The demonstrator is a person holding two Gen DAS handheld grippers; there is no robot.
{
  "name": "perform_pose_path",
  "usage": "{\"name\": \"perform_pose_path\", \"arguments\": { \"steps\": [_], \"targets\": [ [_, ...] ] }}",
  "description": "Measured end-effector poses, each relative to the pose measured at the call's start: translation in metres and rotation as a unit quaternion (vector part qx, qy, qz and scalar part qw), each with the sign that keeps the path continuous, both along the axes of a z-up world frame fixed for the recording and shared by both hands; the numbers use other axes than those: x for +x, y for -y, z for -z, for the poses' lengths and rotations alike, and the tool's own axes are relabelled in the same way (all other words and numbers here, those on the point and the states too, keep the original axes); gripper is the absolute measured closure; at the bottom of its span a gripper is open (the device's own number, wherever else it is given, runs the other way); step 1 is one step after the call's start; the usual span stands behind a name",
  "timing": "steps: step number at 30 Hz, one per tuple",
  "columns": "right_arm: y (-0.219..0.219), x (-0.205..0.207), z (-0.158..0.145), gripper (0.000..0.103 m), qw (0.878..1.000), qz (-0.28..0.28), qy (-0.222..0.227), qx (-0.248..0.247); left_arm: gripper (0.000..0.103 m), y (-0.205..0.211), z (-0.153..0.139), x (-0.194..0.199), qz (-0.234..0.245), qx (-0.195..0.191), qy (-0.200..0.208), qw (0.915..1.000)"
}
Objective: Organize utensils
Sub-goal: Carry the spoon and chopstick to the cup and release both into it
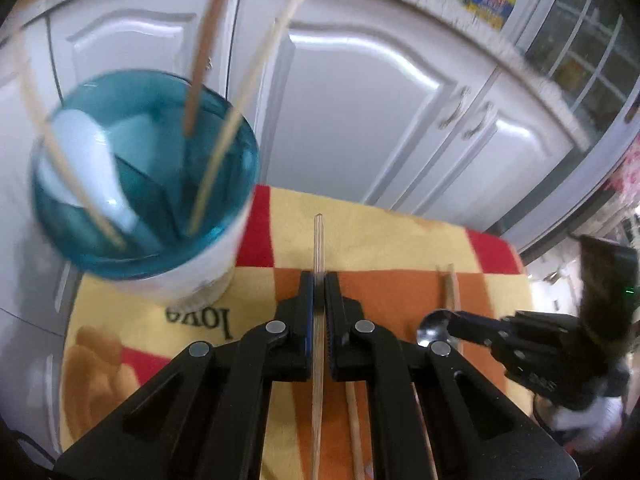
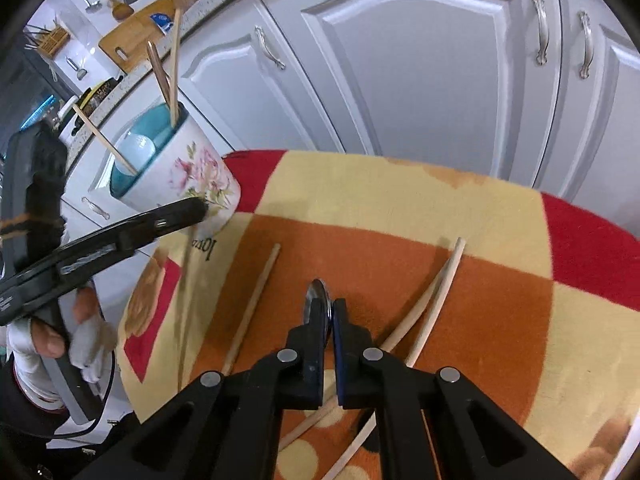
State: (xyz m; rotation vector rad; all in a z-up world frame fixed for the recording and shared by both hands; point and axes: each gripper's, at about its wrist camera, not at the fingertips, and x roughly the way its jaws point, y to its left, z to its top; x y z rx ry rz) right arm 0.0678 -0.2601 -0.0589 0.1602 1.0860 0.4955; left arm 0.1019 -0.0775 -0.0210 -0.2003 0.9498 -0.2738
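Note:
My left gripper (image 1: 319, 280) is shut on a pale chopstick (image 1: 318, 240) that runs lengthwise between its pads, lifted over the checked cloth (image 1: 372, 236). To its upper left stands the utensil holder (image 1: 140, 176), white outside and blue inside, holding a white spoon (image 1: 92, 160) and several chopsticks. My right gripper (image 2: 328, 304) is shut on a metal spoon (image 2: 318, 290), whose bowl sticks out past the fingertips. In the left wrist view that gripper (image 1: 456, 322) and the spoon (image 1: 432, 328) show at the right. The floral holder (image 2: 188, 176) is at the left of the right wrist view, with the left gripper (image 2: 202, 208) blurred in front of it.
Loose chopsticks (image 2: 252, 308) (image 2: 436, 296) lie on the orange part of the cloth (image 2: 400, 208). White cabinet doors (image 2: 420, 80) stand close behind the table's far edge. A gloved hand (image 2: 88, 336) holds the left gripper at the left.

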Motion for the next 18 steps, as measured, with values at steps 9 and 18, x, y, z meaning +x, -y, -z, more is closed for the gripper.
{"name": "perform_pose_path", "arguments": {
  "steps": [9,18],
  "targets": [
    [-0.006,-0.016,-0.041,0.101,0.999,-0.002,0.044,-0.028,0.099,-0.041,-0.062,-0.043,0.004,-0.036,0.059,0.9976],
    [0.007,0.004,0.005,0.078,0.997,0.007,0.008,-0.080,0.099,-0.061,-0.104,-0.056,-0.010,-0.058,0.104,0.9928]
  ]
}}
